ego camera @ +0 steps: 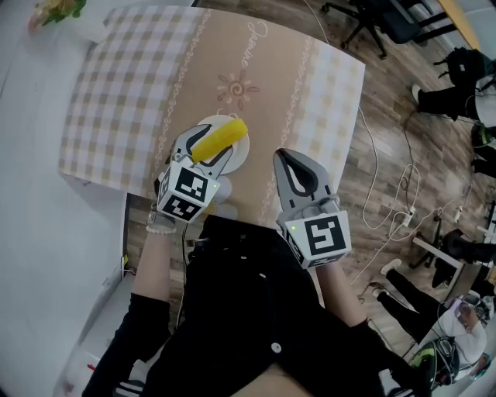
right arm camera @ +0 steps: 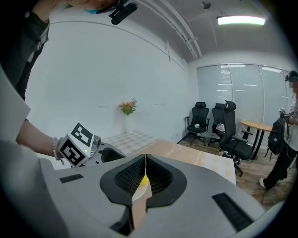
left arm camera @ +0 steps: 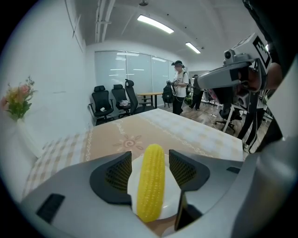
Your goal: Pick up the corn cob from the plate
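A yellow corn cob (ego camera: pixel 219 139) lies on a small white plate (ego camera: pixel 239 157) near the front edge of the table (ego camera: pixel 232 62). My left gripper (ego camera: pixel 208 147) is open around it. In the left gripper view the corn cob (left arm camera: pixel 151 181) runs lengthwise between the two dark pads (left arm camera: pixel 116 174), with slivers of the plate (left arm camera: pixel 172 191) showing on either side, so the pads do not press on it. My right gripper (ego camera: pixel 285 157) hovers just right of the plate, shut with nothing in it. In the right gripper view its pads (right arm camera: pixel 158 176) meet.
The tablecloth is beige in the middle and checked at both sides. A vase of flowers (ego camera: pixel 58 12) stands at the far left corner. Cables (ego camera: pixel 387 194) trail over the wooden floor on the right. Office chairs (left arm camera: pixel 109 102) and a standing person (left arm camera: pixel 178 88) are beyond the table.
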Tool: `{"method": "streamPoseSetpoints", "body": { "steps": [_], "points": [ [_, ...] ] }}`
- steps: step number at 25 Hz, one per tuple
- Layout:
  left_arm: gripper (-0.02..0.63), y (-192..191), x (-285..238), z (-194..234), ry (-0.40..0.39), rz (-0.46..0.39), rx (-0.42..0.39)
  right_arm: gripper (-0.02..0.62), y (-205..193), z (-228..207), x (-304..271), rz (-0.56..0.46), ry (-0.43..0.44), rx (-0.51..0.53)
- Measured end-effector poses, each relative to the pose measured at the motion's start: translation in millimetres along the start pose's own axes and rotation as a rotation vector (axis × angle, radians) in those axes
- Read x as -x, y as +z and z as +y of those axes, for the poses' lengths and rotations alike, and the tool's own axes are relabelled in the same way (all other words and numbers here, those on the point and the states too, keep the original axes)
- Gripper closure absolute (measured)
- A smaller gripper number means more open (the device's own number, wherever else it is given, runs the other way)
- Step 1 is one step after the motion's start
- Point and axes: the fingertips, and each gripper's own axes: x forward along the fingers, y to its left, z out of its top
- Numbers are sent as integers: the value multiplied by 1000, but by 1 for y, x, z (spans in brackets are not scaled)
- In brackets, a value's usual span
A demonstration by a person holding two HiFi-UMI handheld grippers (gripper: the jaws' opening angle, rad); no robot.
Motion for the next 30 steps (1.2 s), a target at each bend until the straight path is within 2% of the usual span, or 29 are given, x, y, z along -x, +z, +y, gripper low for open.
{"method": "streamPoseSetpoints", "body": {
  "steps": [10,22,27,30],
  "points": [
    [339,-30,-32,-4,-59,120,-31,552,-6,-4,-3,23,-5,2],
    [334,-58,-54,-8,-80,218,-12,552,-12,-12,1,30,-28,-4],
    [334,-61,-54,-7,-80,210,40,552,-12,-10,2,34,-26,-11],
    [337,-60,-53,-5,-71,191,43,552,-13,-9,3,34,-25,-2]
  ]
}}
